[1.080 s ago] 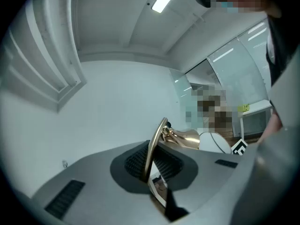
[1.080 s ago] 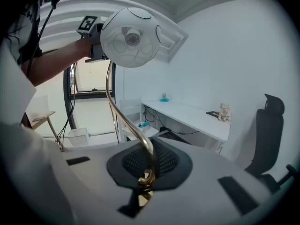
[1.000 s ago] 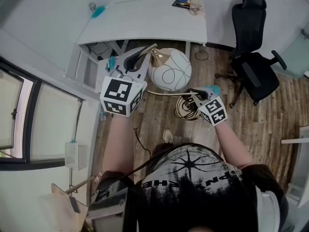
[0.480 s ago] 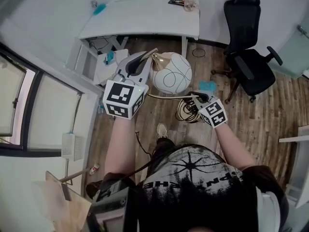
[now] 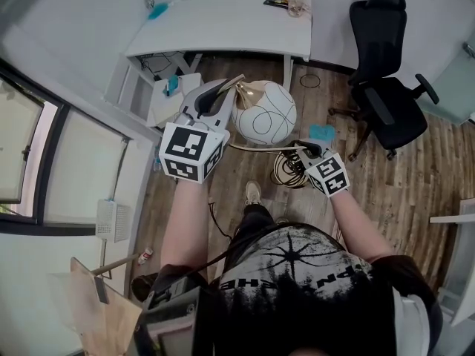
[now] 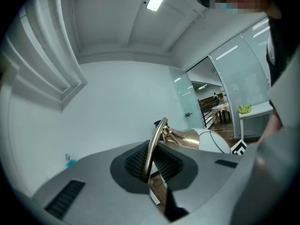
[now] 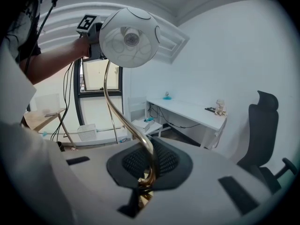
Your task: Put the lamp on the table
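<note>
Lamp [image 5: 263, 113]: airborne, well short of table [image 5: 223, 28]. Left claw [image 5: 211, 99], right claw [image 5: 306, 149]: each clamped on brass stem [image 5: 260, 147]. Advice: carry level, lower base inside table's near edge.

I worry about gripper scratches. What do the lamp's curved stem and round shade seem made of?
Stem: probably metal with a polished brass-coloured finish; it glints and is bent in a thin curve. Shade: smooth white globe with thin dark lines, perhaps glass or plastic; the pictures leave that open.

left tool [image 5: 214, 99]: clamped, near level | right tool [image 5: 306, 149]: clamped, tilted down
</note>
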